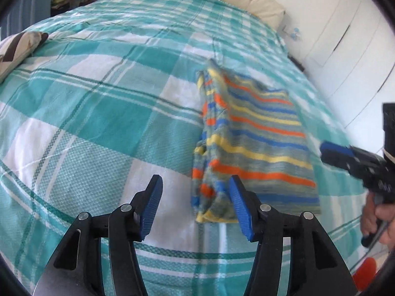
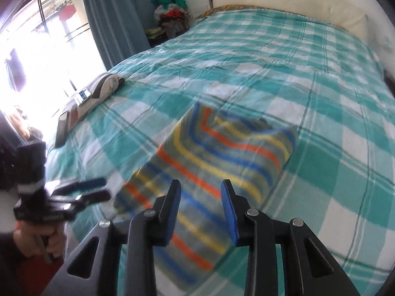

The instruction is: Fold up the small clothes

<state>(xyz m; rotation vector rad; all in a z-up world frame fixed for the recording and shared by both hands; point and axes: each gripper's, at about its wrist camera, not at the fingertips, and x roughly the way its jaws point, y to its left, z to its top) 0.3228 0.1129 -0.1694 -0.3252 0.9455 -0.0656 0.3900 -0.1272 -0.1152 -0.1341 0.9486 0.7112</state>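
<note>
On the bed's teal checked blanket (image 1: 98,103) we see the folded striped garment (image 1: 256,133) lying flat. Our left gripper (image 1: 195,207) hovers at its near corner, fingers parted and empty; the right gripper (image 2: 200,209) hangs above it, fingers likewise released.

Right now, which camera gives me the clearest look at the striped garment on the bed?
The left wrist view: the striped garment lies whole and fairly sharp on the checked bedspread, its bunched edge visible. In the right wrist view it is blurred, and the right gripper covers its near part.
</note>
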